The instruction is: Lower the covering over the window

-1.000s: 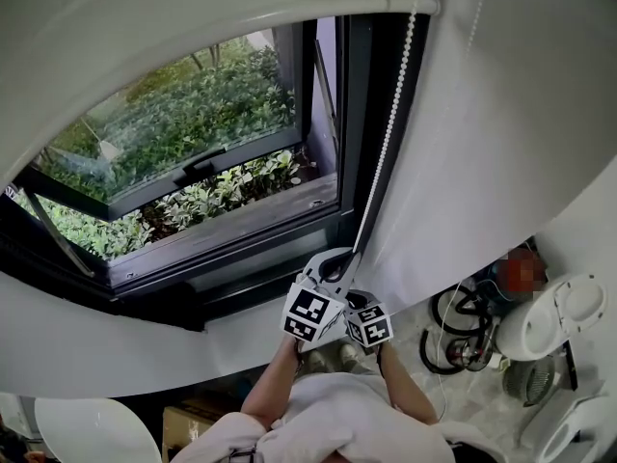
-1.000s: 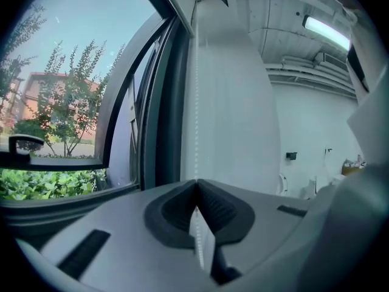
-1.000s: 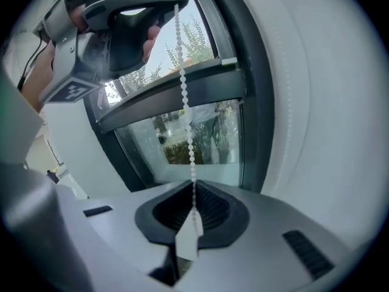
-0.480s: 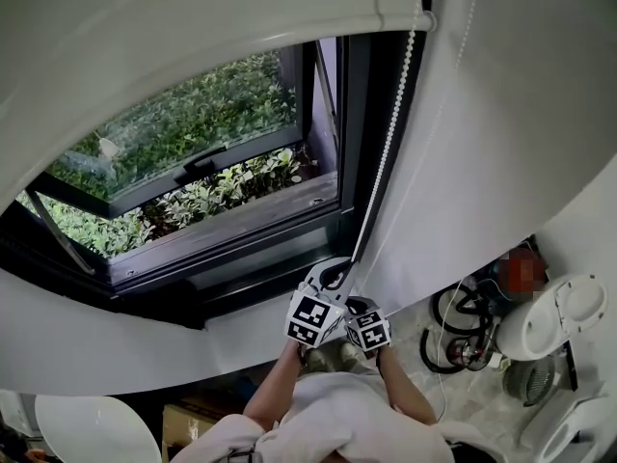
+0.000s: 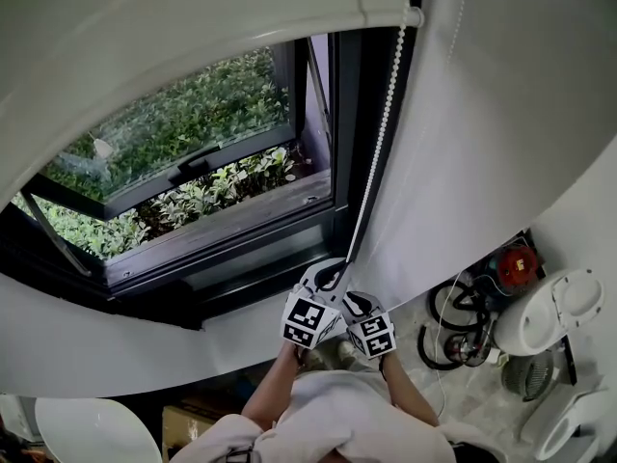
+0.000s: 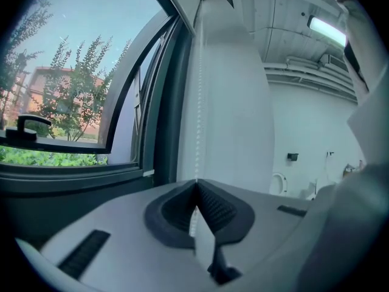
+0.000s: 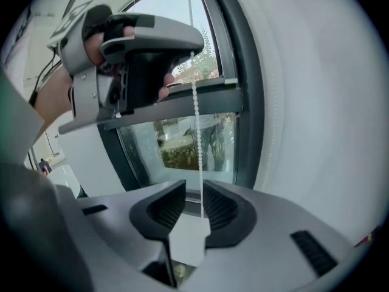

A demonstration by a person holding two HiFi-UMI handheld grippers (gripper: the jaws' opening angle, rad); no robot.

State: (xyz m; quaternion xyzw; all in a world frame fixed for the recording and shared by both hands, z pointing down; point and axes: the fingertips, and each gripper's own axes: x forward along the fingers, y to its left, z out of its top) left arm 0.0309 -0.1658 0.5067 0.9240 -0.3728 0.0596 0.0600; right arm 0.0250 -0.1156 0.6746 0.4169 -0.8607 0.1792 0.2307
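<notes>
The white roller blind [image 5: 145,46] is rolled down only over the top of the dark-framed window [image 5: 193,172]. Its white bead chain [image 5: 383,128] hangs along the frame's right side down to both grippers. My left gripper [image 5: 333,276] is the upper one and is shut on the chain [image 6: 197,102], which runs into its closed pads [image 6: 196,190]. Just below it, my right gripper [image 5: 355,304] has its jaws opening. The chain [image 7: 196,120] hangs between the pads [image 7: 194,202] without being pressed. The left gripper [image 7: 193,46] shows above in the right gripper view.
A second white blind [image 5: 482,143] covers the wall to the right. Below it on the floor are coiled black cables [image 5: 458,331], a red object [image 5: 516,263] and a white round appliance [image 5: 549,316]. A white round tabletop [image 5: 92,432] sits bottom left.
The right gripper's jaws have parted and released the chain, and it has shifted slightly down and to the right. The left gripper stays shut on the chain.
</notes>
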